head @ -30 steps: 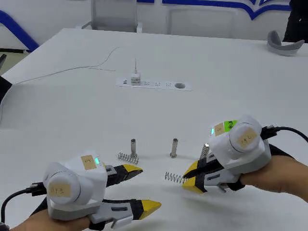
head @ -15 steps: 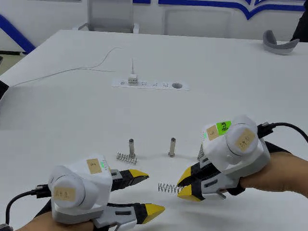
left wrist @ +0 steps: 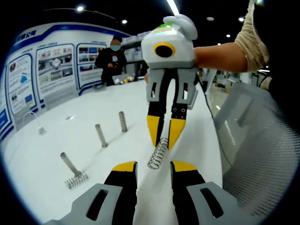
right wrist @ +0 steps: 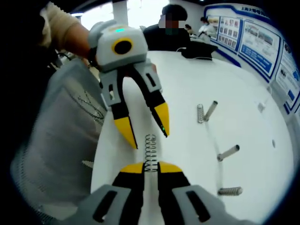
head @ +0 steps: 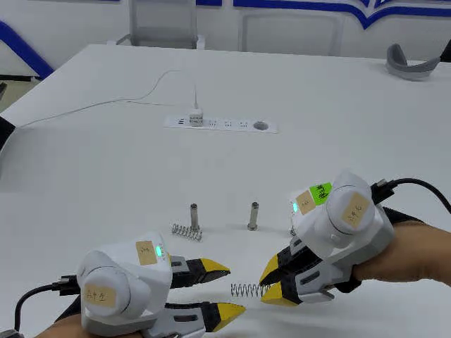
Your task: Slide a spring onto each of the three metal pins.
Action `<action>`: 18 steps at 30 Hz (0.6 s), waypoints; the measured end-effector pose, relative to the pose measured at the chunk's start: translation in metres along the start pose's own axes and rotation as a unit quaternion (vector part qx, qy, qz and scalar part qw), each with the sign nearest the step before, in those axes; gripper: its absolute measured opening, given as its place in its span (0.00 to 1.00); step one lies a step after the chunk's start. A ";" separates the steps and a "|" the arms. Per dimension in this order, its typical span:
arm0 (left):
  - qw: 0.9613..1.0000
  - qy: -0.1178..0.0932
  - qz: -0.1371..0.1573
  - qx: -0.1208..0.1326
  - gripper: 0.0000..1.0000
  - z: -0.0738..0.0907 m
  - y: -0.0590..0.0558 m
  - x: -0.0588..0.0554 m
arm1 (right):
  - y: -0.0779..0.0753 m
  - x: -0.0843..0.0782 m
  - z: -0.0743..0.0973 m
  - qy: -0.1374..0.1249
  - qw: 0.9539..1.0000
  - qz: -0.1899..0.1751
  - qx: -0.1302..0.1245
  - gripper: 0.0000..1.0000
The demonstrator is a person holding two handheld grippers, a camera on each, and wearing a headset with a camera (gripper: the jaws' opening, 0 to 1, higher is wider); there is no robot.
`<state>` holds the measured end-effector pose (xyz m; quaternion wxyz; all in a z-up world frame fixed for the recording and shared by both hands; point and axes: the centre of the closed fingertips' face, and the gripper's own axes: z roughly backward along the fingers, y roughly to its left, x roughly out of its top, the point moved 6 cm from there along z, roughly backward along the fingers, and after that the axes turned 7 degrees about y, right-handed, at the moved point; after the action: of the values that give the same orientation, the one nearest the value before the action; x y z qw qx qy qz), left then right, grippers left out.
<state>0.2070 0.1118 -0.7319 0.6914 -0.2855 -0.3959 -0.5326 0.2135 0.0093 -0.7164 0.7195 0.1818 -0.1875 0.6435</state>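
Our right hand-held gripper (head: 270,284), jaws closed on one end of a spring (head: 246,289), has drawn it back toward us over the last second, away from the pins. Its free end now sits just before the left hand-held gripper (head: 232,289), whose jaws stand apart and empty. We judge this a regrip before threading: the middle pin (head: 254,215) is bare, and a second spring (head: 187,230) lies on the worktop (head: 106,162) against the left pin (head: 194,215)

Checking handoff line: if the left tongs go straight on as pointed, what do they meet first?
Likely the spring held in the right tongs: its free end sits just ahead of the open left tongs. Depth is unclear.
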 end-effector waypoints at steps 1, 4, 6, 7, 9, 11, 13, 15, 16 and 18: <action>1.000 0.000 -0.003 0.000 0.27 0.000 -0.001 0.000 | 0.000 0.000 0.000 0.001 1.000 0.000 0.002 0.12; 1.000 -0.002 -0.013 -0.001 0.22 -0.001 -0.003 0.001 | 0.002 0.001 -0.001 0.007 1.000 0.003 0.007 0.12; 1.000 -0.003 -0.021 0.000 0.16 -0.001 -0.003 0.001 | 0.002 0.002 -0.001 0.009 1.000 0.005 0.007 0.12; 1.000 -0.003 -0.023 -0.001 0.14 -0.002 -0.003 0.001 | 0.003 0.003 0.000 0.010 1.000 0.004 0.009 0.12; 1.000 -0.004 -0.026 -0.001 0.14 -0.002 -0.004 0.001 | 0.003 0.004 0.000 0.012 1.000 0.005 0.008 0.12; 0.999 -0.005 -0.031 -0.001 0.14 -0.002 -0.004 0.002 | 0.003 0.005 0.002 0.018 1.000 0.008 0.006 0.12; 0.999 -0.005 -0.037 -0.001 0.13 -0.003 -0.005 0.003 | 0.004 0.006 0.004 0.021 1.000 0.011 0.004 0.12; 0.999 -0.002 -0.041 -0.002 0.13 -0.003 -0.006 0.002 | 0.005 0.009 0.007 0.022 1.000 0.014 0.003 0.12; 0.999 0.001 -0.045 -0.001 0.12 -0.003 -0.006 0.002 | 0.005 0.010 0.009 0.022 1.000 0.015 0.002 0.12; 0.999 0.002 -0.046 -0.001 0.12 -0.004 -0.006 0.001 | 0.006 0.015 0.014 0.018 1.000 0.016 0.000 0.12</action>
<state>0.2027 0.1066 -0.7327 0.6667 -0.2661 -0.4069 -0.5649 0.2087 0.0158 -0.6969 0.7125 0.1668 -0.1772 0.6581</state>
